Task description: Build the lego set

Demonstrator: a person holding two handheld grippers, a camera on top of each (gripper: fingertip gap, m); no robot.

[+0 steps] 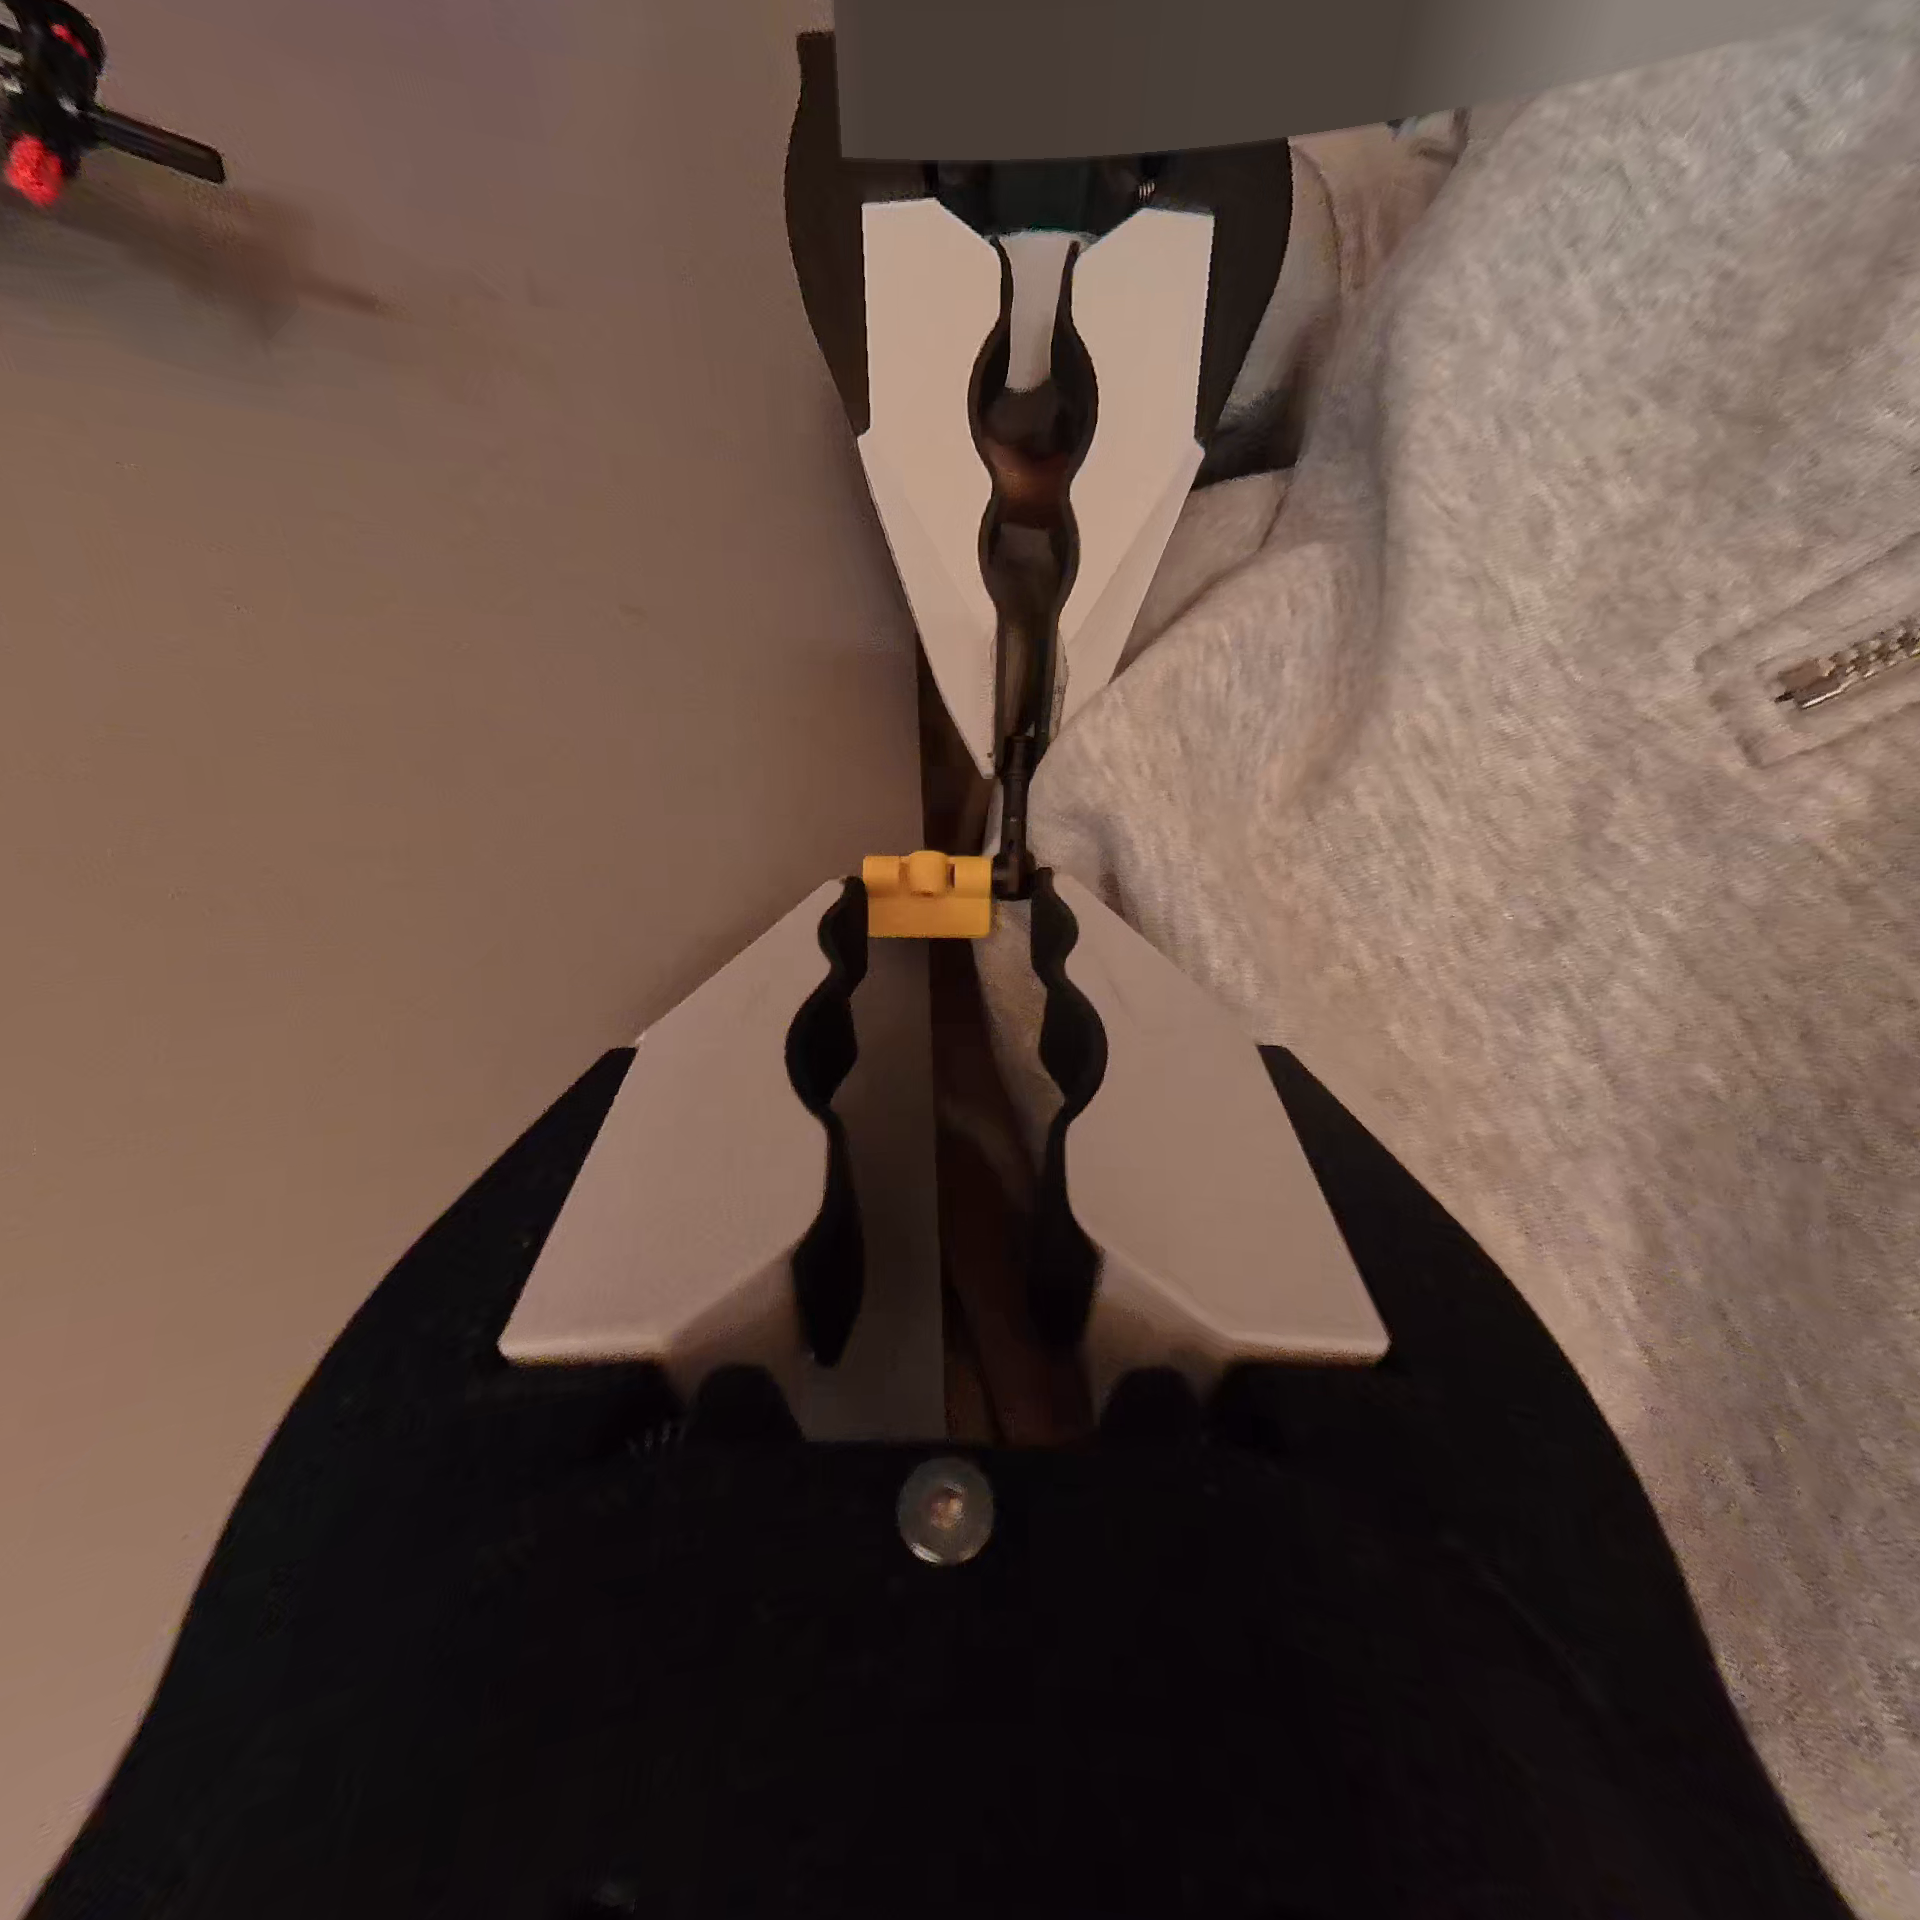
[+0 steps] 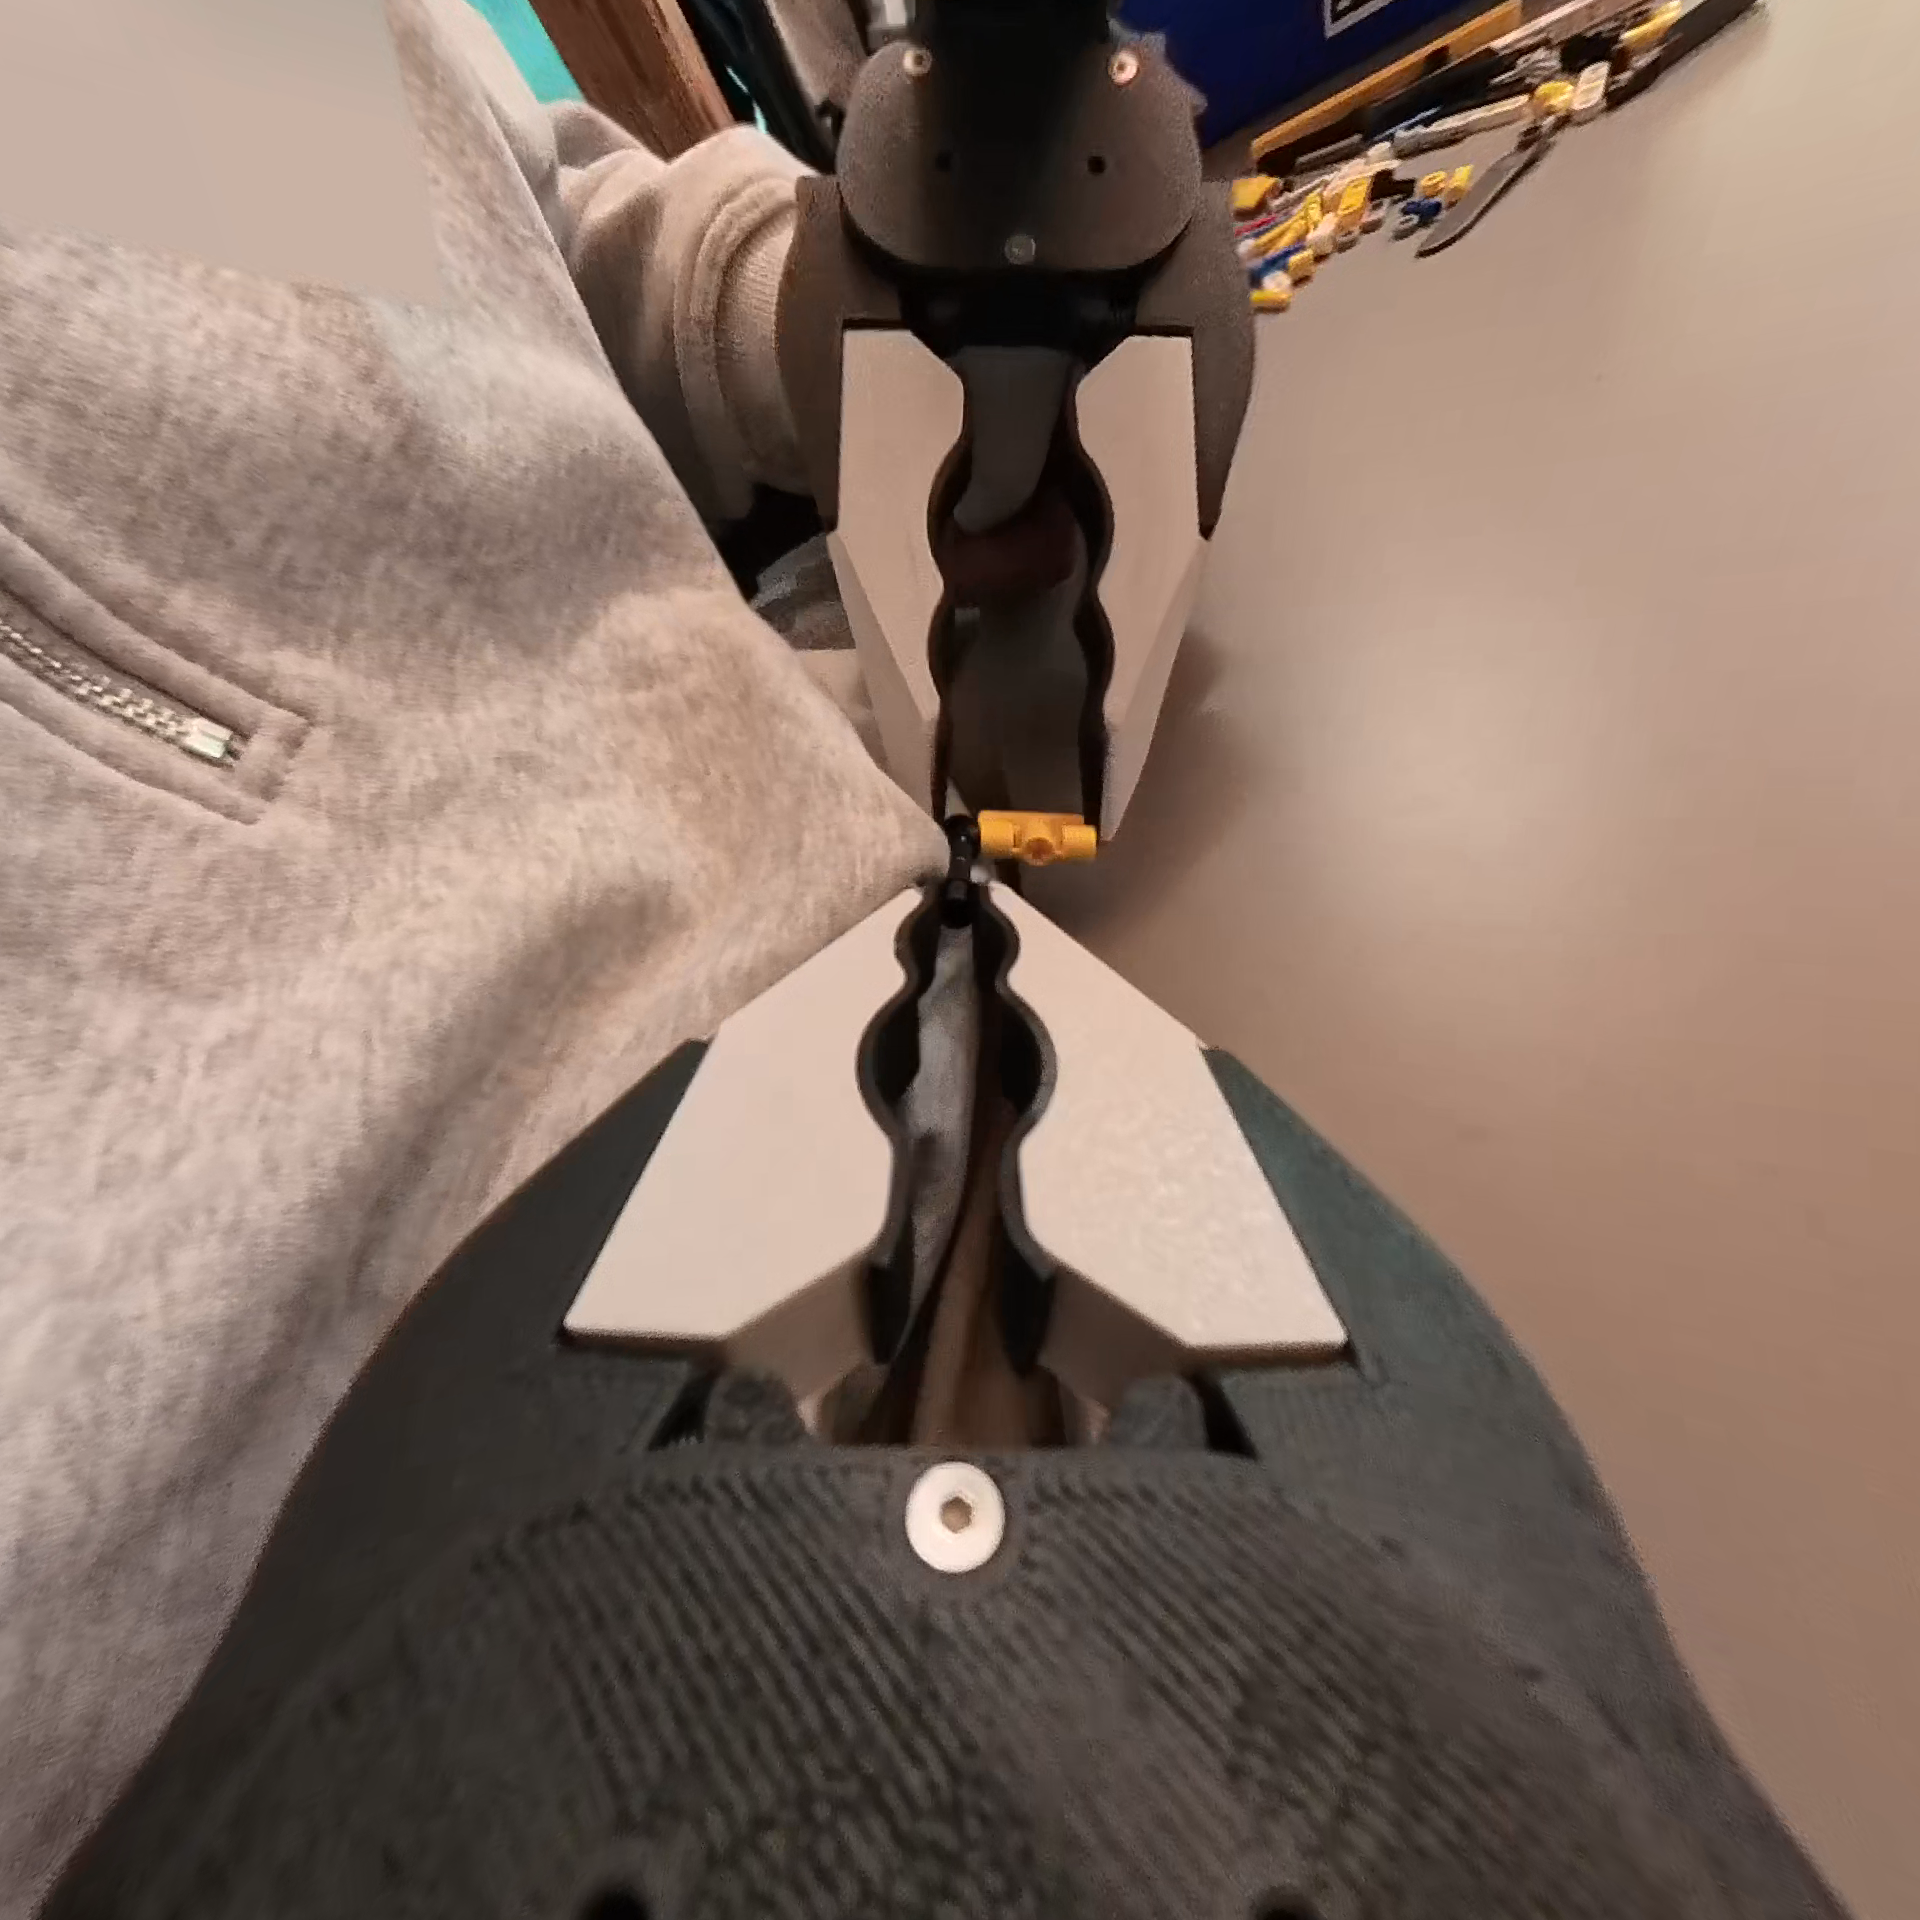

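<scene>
Two grippers meet tip to tip above a plain beige tabletop, each seen from its own wrist camera. From the left wrist view, the left gripper has its white wedge-shaped fingers closed on a small yellow Lego piece, which spans the gap at the very tips, with a round stud facing the camera. Facing it from above in that view, the right gripper has its fingers drawn nearly together on a thin black Lego rod, whose lower end touches the yellow piece at its right edge.

From the right wrist view the same joint shows mirrored: the right gripper pinches the black rod at its tips, and the rod's knobbed end sits against the left end of the yellow piece, which the left gripper holds between its fingertips farther off. Whether the rod is seated in the yellow piece or only touching it, I cannot tell.

A grey fleece garment with a metal zip pocket fills one side of both views, just beside the grippers. A scatter of loose Lego pieces in yellow, white, blue and black lies along the tabletop's far edge in the right wrist view. A black and red Lego assembly sits well apart at the top-left corner of the left wrist view
</scene>
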